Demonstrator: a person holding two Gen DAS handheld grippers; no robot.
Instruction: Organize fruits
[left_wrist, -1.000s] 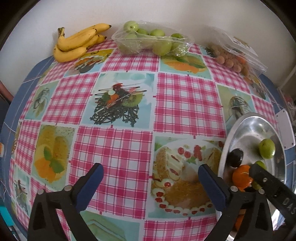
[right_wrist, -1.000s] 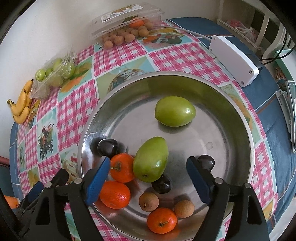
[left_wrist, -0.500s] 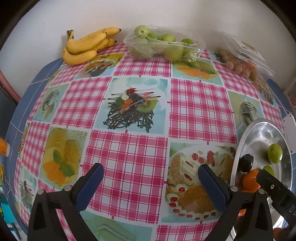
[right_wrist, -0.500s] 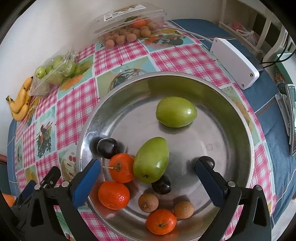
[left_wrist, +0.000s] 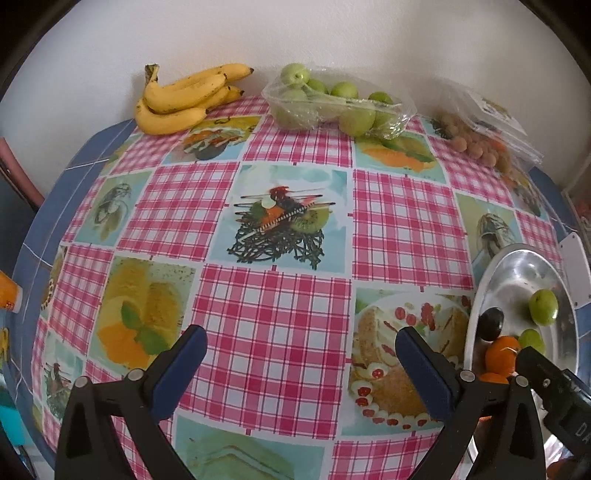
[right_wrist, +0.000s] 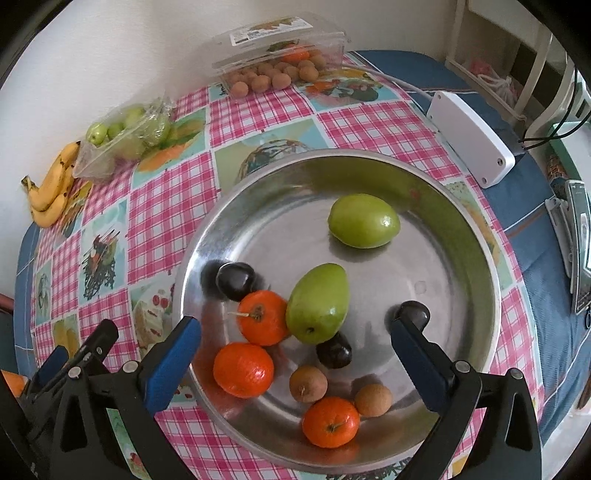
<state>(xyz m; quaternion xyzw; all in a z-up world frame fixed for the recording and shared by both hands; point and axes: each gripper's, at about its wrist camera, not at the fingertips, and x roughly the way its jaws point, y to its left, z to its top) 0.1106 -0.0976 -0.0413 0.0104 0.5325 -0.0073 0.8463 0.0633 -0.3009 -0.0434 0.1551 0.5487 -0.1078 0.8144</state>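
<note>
Home: checked tablecloth (left_wrist: 273, 317), fruit.

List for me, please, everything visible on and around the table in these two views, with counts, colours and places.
metal tray: one, silver, right part of the table
oranges: three, orange, near side of the tray
green fruits: two, green, middle of the tray
dark plums: three, near-black, in the tray
longans: two, brown, near side of the tray
bananas: one bunch, yellow, far left by the wall
bag of green fruits: one, clear, far edge
clear box of longans: one, far right
white box: one, beyond the tray
tablecloth: pink check
left gripper: blue pads, open, above the cloth
right gripper: blue pads, open, above the tray
</note>
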